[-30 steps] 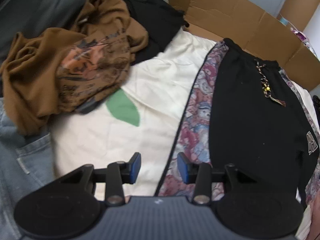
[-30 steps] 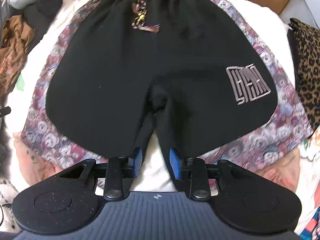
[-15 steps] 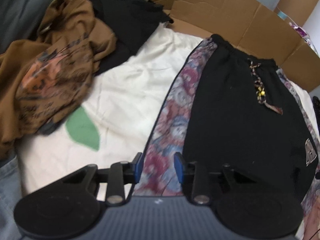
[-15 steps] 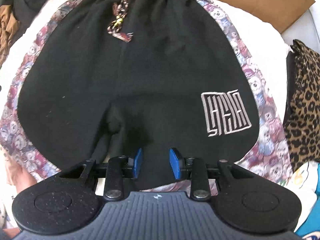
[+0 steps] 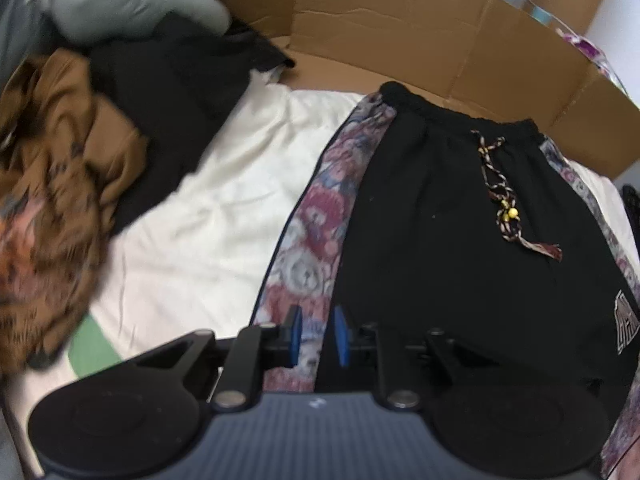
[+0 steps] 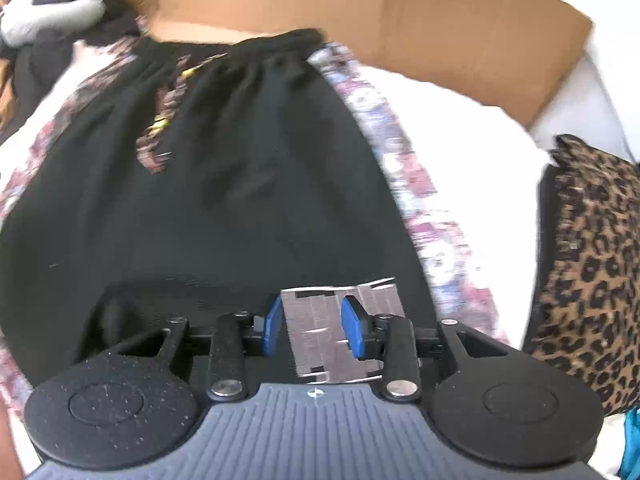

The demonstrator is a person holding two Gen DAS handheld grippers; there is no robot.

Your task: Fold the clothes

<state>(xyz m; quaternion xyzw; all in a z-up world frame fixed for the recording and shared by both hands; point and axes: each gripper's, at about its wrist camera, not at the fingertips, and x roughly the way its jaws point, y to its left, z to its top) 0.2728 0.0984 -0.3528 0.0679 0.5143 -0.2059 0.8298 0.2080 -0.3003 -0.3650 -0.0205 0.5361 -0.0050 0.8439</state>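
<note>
Spread flat ahead of both sets of fingers on a cream sheet (image 5: 224,216): black shorts (image 5: 460,240) with floral side panels, waistband at the far end against a cardboard wall (image 5: 440,40). Off to the left of the left fingers, a crumpled brown shirt (image 5: 52,184) and a dark garment (image 5: 172,104). To the right of the right fingers, a leopard-print cloth (image 6: 592,264). Left gripper (image 5: 314,336) low over the shorts' left edge, jaws just closing to a narrow gap, floral panel showing between the pads; cannot tell whether pressed. Right gripper (image 6: 314,328) with blue pads apart, straddling the grey logo patch (image 6: 340,328).
</note>
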